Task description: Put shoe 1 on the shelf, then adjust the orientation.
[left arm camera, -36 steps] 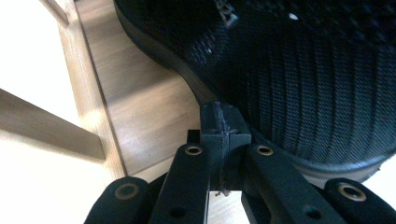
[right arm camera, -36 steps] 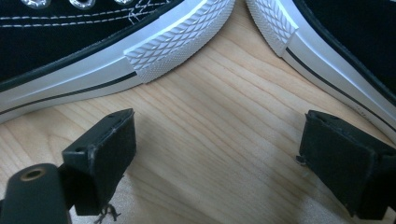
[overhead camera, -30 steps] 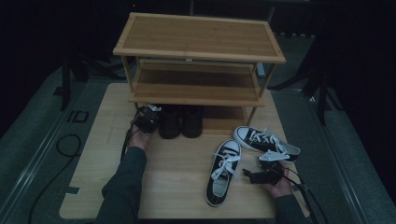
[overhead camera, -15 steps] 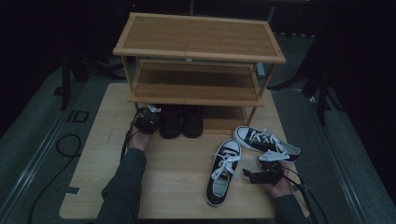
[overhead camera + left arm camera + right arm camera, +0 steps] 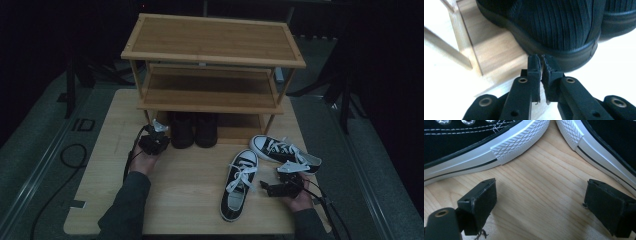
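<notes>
Beside the rack (image 5: 210,100), the left gripper (image 5: 541,62), jaws just parting, nearly closed, empty, faces the dark shoe (image 5: 554,25). Right gripper (image 5: 541,195) gapes. Risk: nudging that shoe askew.

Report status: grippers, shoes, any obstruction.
Left gripper jaws just been opening, slim gap, nothing between, at black shoe sole. Right gripper jaws wide, empty, low between two sneakers. Nothing blocking.

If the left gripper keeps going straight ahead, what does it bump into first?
Most likely the heel of the black shoe right in front of the left gripper. Its jaws stand a thin slit apart with nothing between them, and the heel looks very near, though depth is hard to judge.
</notes>
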The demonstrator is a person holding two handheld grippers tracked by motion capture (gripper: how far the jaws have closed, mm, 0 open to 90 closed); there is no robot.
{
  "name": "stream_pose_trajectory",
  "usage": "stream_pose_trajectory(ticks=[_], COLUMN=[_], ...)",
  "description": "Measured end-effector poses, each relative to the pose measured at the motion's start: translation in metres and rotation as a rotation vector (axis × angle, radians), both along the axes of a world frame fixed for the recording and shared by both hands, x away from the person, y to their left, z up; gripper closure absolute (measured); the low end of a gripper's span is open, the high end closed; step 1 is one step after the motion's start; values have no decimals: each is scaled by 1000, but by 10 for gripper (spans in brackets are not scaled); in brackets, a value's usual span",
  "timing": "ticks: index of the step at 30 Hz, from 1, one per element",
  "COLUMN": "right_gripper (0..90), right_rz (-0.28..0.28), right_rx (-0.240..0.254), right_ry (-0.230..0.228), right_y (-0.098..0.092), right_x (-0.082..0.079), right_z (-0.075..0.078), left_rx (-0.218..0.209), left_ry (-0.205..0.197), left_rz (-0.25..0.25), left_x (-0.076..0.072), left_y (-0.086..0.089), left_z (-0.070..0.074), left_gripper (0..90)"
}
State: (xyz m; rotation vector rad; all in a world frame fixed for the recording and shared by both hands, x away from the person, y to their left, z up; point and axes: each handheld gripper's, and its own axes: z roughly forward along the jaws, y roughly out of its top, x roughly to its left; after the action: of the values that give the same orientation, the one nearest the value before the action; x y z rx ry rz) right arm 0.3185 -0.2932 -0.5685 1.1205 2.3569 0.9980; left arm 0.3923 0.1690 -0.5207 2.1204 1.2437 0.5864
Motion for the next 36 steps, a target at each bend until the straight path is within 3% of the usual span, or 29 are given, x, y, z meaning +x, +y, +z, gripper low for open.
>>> stream_pose_trajectory(ticks=[22, 31, 36], right_gripper=[108, 108, 110], right_rz=[-2, 4, 17], right_rx=[0, -1, -21], right_ry=[0, 2, 25], right_y=[0, 1, 1], right_x=[0, 1, 3], right_z=[0, 0, 3], left_rx=[-37, -59, -67], left_ry=[24, 36, 38], left_rz=[28, 38, 53], left_x=[-17, -18, -16], left_y=[13, 17, 19], left_z=[-20, -26, -29], left_gripper=[649, 622, 615])
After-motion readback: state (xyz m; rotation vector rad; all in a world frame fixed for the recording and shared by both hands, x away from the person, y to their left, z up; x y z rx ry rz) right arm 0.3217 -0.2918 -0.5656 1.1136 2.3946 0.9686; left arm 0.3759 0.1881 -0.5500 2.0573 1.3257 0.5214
